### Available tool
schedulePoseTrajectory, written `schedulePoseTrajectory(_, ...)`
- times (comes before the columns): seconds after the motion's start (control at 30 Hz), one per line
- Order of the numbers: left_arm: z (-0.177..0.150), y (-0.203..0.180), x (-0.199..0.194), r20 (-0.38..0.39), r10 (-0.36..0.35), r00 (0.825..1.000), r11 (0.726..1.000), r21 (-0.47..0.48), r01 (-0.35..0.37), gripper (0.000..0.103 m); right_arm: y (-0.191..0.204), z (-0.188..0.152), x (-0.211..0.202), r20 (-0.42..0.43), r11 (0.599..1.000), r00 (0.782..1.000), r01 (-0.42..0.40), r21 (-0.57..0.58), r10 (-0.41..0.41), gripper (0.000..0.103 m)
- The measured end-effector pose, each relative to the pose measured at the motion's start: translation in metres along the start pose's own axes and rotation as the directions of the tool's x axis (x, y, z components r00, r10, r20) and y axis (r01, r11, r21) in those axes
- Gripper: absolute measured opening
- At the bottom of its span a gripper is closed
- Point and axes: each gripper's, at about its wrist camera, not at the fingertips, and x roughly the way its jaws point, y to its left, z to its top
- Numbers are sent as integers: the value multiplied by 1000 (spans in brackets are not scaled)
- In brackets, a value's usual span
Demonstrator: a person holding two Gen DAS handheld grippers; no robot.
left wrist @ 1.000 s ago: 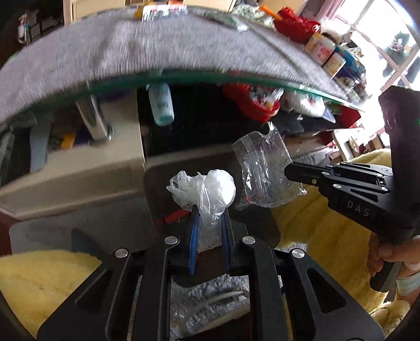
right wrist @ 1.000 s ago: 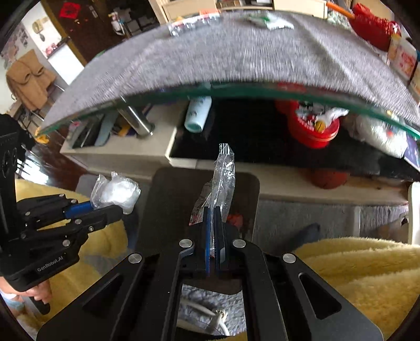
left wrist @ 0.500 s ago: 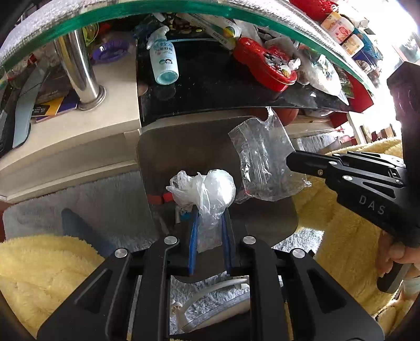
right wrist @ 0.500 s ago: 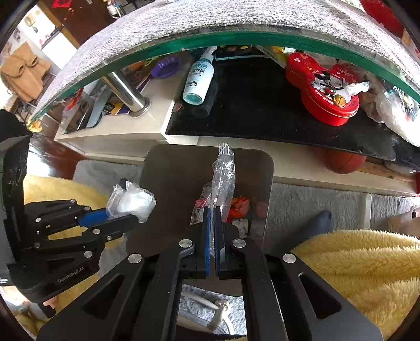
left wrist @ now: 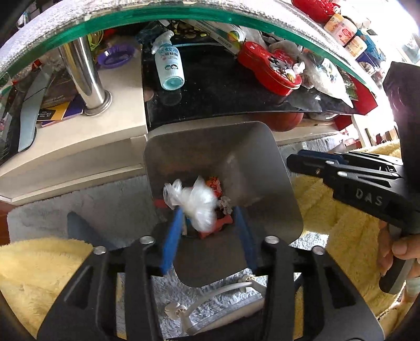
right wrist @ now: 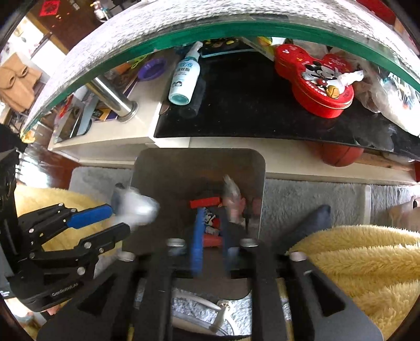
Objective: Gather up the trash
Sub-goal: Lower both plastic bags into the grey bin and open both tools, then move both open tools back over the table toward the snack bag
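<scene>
A metal trash bin (left wrist: 244, 152) stands on the rug below both grippers and shows in the right wrist view (right wrist: 168, 168) too. My left gripper (left wrist: 208, 223) is open above it. A crumpled white plastic bag (left wrist: 197, 204), blurred, drops between its fingers; it also shows in the right wrist view (right wrist: 136, 204). My right gripper (right wrist: 212, 228) is open over the bin. A clear plastic wrapper (right wrist: 232, 199), blurred, falls from it. Red and white scraps (left wrist: 218, 183) lie in the bin.
A glass table edge (left wrist: 157, 15) arches overhead. On the shelf under it lie a spray bottle (left wrist: 168, 65), a red tin (left wrist: 270, 68) and a chrome leg (left wrist: 86, 78). Yellow fleece (right wrist: 354, 262) flanks the bin. A white cable (left wrist: 215, 296) lies on the rug.
Both grippers have opened over the bin. The white bag has left the left fingers and the clear wrapper has left the right fingers; both are falling in.
</scene>
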Motion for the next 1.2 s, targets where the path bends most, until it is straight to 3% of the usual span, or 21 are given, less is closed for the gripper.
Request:
schedulePoseTrajectory(0.13,1,2,-4,11,20,1000,1000,1,-20,54,-3,4,-9,30,1000,999,10,14,-10,64)
schedulePoseTrajectory(0.2,4,3,-9,21,31,999,1000,5,-31,68,-5,6,-13,51,999,998,29,23,-31,84)
schedulePoseTrajectory(0.27,7,5,-16,36,39,999,999,6,-39,80,-6,9,-18,67,999,997,49,25,-50,92)
schedulePoseTrajectory(0.37,13,10,-29,65,41,997,999,-1,-41,95,-5,13,-23,54,1000,998,29,6,-29,95)
schedulePoseTrajectory(0.57,32,21,-65,143,62,988,998,-18,-60,95,1,33,-54,132,1000,991,-10,-5,11,95)
schedulePoseTrajectory(0.87,71,27,-98,215,52,975,999,-21,-48,95,-4,84,-100,261,999,965,31,-17,-26,97)
schedulePoseTrajectory(1.2,145,40,-107,245,71,967,997,-15,-69,95,-21,153,-99,302,996,949,89,0,-85,97)
